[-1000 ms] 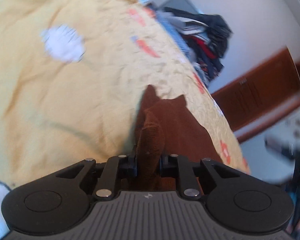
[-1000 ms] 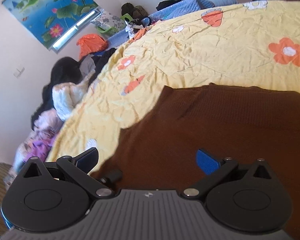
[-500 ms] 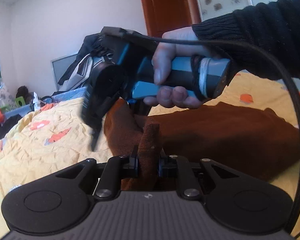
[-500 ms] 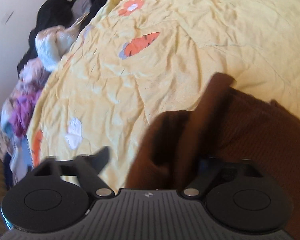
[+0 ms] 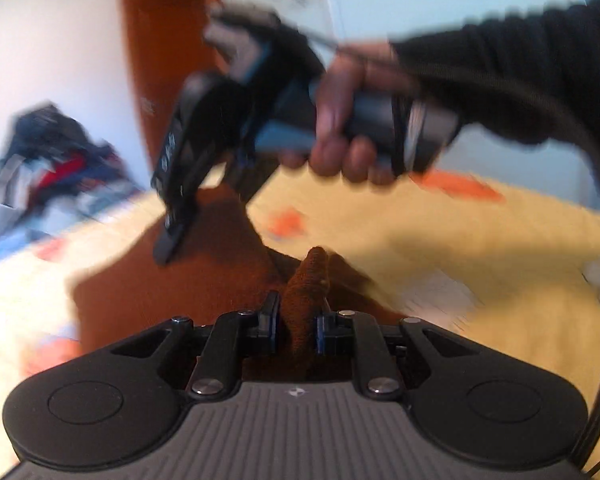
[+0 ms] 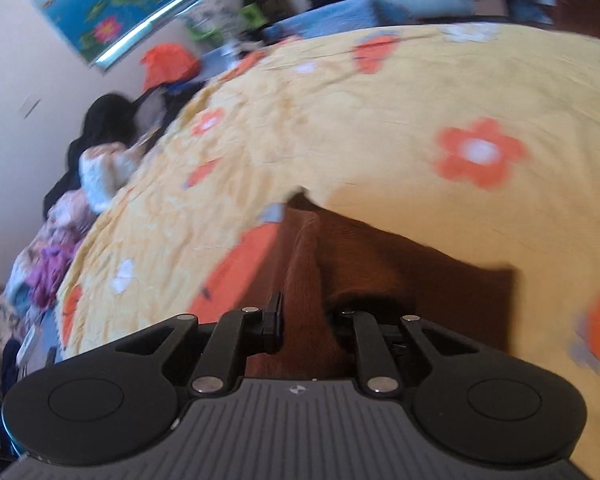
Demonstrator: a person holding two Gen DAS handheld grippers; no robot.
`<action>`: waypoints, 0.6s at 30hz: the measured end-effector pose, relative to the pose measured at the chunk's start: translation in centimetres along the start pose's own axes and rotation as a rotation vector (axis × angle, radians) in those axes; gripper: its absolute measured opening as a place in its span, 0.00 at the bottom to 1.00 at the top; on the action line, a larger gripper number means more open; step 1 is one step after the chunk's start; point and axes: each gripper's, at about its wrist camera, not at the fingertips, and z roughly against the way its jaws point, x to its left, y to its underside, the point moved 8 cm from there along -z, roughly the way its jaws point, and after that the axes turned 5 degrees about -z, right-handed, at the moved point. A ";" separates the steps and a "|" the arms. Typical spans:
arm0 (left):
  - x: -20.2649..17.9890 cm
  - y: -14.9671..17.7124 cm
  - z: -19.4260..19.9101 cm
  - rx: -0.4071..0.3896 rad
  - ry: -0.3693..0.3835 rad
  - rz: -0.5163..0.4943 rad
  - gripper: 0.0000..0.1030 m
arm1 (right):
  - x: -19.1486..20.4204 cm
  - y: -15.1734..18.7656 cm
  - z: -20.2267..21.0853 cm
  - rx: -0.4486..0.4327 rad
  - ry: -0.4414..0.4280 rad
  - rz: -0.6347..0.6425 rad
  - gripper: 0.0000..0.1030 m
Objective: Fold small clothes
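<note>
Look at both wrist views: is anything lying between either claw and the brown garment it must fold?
Nothing visible does. The left claw is shut on a bunched fold of the brown garment. The right claw is closing with cloth between its fingers. Only the yellow flowered bedsheet lies around the garment.

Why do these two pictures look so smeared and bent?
Left wrist view: motion blur smears the hand and the yellow flowered bedspread; the brown knitted garment close by stays sharp. Right wrist view: the fisheye lens bulges the bedspread, and its orange flowers blur.
</note>
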 end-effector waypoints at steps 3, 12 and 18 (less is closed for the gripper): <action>-2.1 1.6 -0.9 0.030 0.001 -0.080 0.16 | -4.7 2.9 -0.3 0.007 0.049 -0.122 0.39; -1.9 1.1 -1.2 0.067 -0.020 -0.124 0.16 | -5.4 1.6 -1.8 -0.063 -0.138 -0.278 0.56; -2.4 -1.6 -2.8 0.083 0.108 0.052 0.16 | -2.7 0.7 -2.4 -0.046 0.004 -0.002 0.18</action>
